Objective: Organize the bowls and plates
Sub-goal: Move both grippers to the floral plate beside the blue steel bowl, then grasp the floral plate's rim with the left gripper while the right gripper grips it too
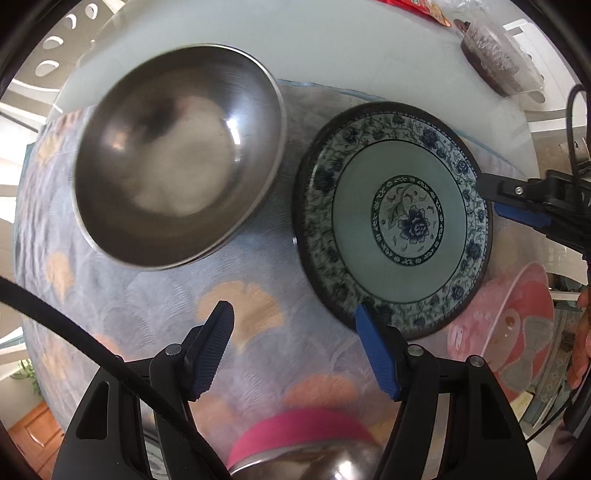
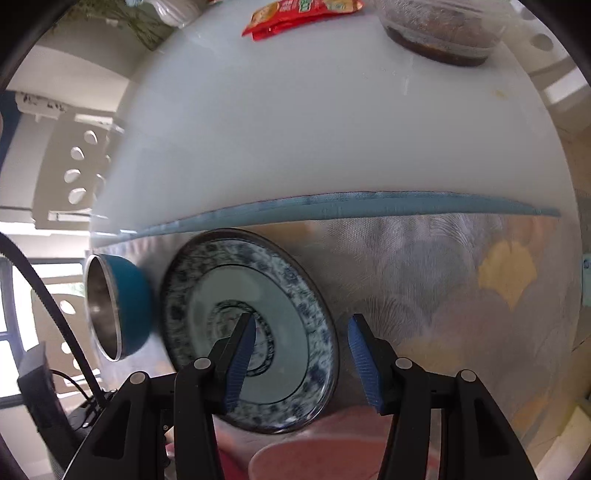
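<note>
I held my right fingers apart at the plate, one over it, to take its rim, while my left fingers waited apart near the plate, the bowl just beside it.

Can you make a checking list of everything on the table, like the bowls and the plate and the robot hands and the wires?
Surface: white table, its near part covered by a patterned cloth.
Job's things: steel bowl with a blue outside, upright beside the blue-flowered plate; a pink-rimmed steel bowl at the near edge; a pink plate under the cloth's clear cover, partly hidden.
Clutter: red snack packet; clear tub of dark food.
Grippers: left gripper open, holding nothing; right gripper open over the flowered plate's edge.
Cables: black cable crossing the left gripper.
Surroundings: white chairs with oval holes.
</note>
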Tool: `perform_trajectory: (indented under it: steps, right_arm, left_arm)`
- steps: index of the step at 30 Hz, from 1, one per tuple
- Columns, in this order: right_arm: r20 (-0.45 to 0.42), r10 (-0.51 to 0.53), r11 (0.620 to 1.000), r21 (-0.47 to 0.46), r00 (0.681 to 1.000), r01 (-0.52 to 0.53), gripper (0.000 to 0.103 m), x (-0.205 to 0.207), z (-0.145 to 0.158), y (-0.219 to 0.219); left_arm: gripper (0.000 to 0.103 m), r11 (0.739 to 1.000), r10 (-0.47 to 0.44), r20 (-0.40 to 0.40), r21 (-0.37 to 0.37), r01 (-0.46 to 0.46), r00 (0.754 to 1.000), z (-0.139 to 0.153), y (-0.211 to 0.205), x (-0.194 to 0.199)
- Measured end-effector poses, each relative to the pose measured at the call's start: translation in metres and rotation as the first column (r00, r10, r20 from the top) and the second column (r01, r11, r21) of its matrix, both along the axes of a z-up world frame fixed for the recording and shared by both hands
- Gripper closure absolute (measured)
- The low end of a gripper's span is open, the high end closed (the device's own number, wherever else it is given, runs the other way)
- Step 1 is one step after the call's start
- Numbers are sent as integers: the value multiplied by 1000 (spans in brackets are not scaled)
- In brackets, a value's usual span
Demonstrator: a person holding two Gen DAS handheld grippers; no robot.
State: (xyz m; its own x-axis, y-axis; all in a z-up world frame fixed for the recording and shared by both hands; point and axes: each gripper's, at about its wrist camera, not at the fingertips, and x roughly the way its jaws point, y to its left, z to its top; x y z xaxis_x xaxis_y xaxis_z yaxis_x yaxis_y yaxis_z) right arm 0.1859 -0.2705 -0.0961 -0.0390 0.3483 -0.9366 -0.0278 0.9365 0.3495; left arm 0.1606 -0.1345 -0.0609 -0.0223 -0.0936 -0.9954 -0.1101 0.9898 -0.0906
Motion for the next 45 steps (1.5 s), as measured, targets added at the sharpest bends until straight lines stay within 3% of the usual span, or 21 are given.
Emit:
perform_trajectory:
  steps: [5,9,13,20,36,45]
  right_arm:
    - [-32,45,999,6,998,-45,52,8,-20,9]
    - [-25,98,995,-21,995,-98,52,7,-19,18]
    - [-12,164,983,-85,986,-164,52,4,-20,31]
    - [-5,243,957,-163,970,-240,51,1,-19,46]
    - [4,286,945,-164,958,-282,51,-25,-13,81]
    - [36,267,954,-149,963,-260,51,-35,3,64]
  left_arm:
    - [41,1000,9,-16,8,-9,1000,-10,-8,7]
    - [52,1000,-11,-26,13,11,1000,-18,-12,11]
    - [56,1000,-21,-2,5,21,1000,-17,-22,15]
    - [56,999,-33,2,15,33,999,-13,-29,17]
    - [56,999,-38,20,37,37,999,5,-31,12]
    - [56,997,-61,55,43,59,997,16,-36,3]
